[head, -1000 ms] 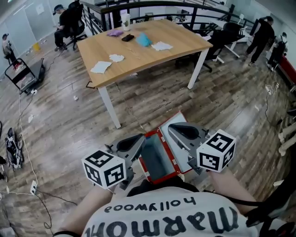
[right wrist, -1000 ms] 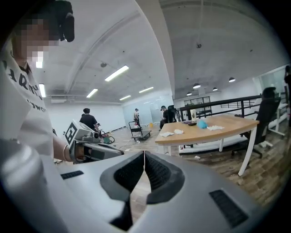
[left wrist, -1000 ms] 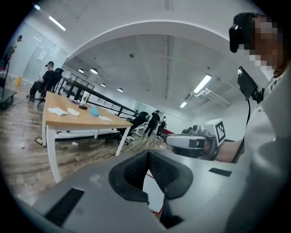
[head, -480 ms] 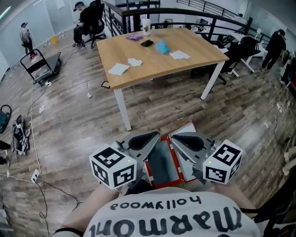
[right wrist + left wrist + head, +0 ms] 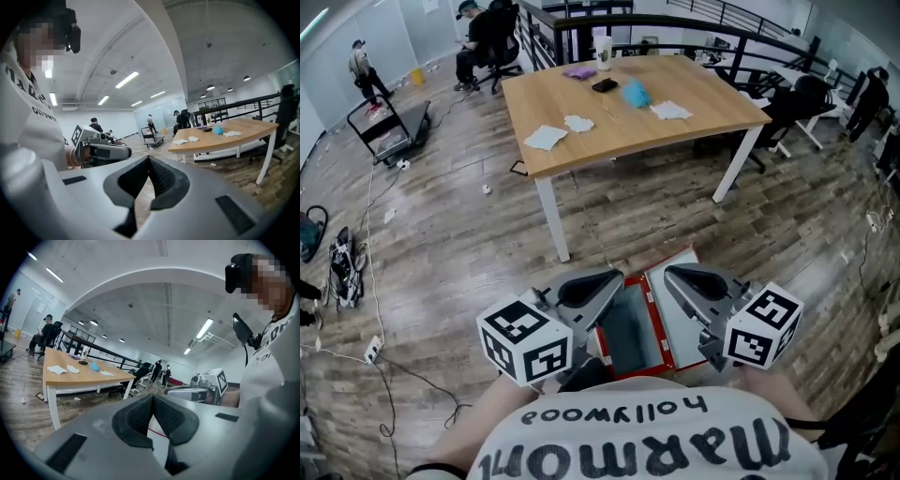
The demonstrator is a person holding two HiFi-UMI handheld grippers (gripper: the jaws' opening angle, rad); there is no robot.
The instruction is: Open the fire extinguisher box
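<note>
The left gripper and the right gripper are held side by side, the jaws of each pressed together on nothing. The red fire extinguisher box is seen on the wooden floor between and below them, its lid folded open to the right

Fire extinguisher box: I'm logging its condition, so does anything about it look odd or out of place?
The door stands swung open to the right, and the grey inside of the red-framed box shows no extinguisher in the head view, though its lower part is hidden. Nothing looks broken or spilled.
</note>
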